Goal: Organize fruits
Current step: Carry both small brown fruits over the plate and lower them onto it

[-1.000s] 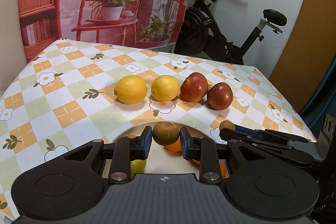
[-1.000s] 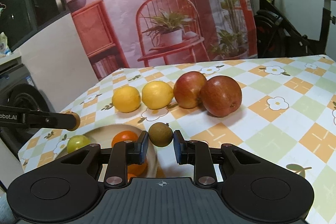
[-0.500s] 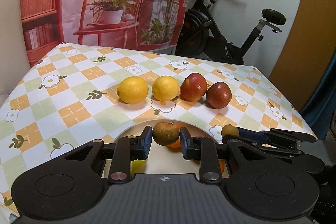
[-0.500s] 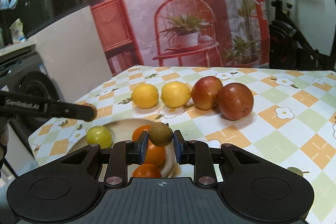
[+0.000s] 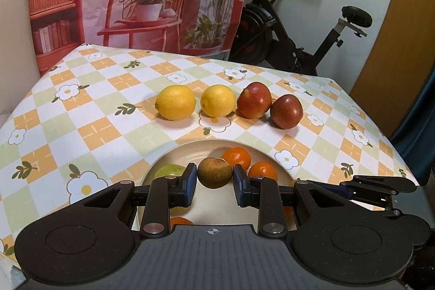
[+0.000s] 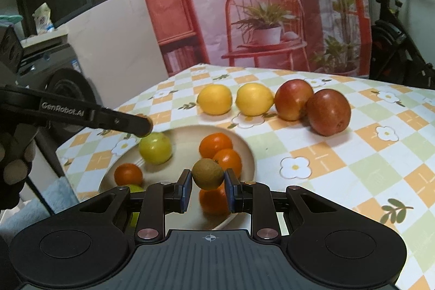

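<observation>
Left claw (image 5: 214, 178): clamped on a brown kiwi (image 5: 214, 172), held above the plate (image 5: 190, 151).
Right claw (image 6: 208, 182): pinched tight on a second kiwi (image 6: 208, 173), over the plate's near side.
Plate: cream, on the bench (image 5: 81, 105), carrying oranges (image 6: 216, 144) and a green fruit (image 6: 155, 148).
Row behind: two lemons (image 5: 176, 102), then two red apples (image 5: 254, 103) that touched each other, lined up on the checked cloth.
Backdrop: exercise bike (image 5: 293, 26) beyond the bench.
</observation>
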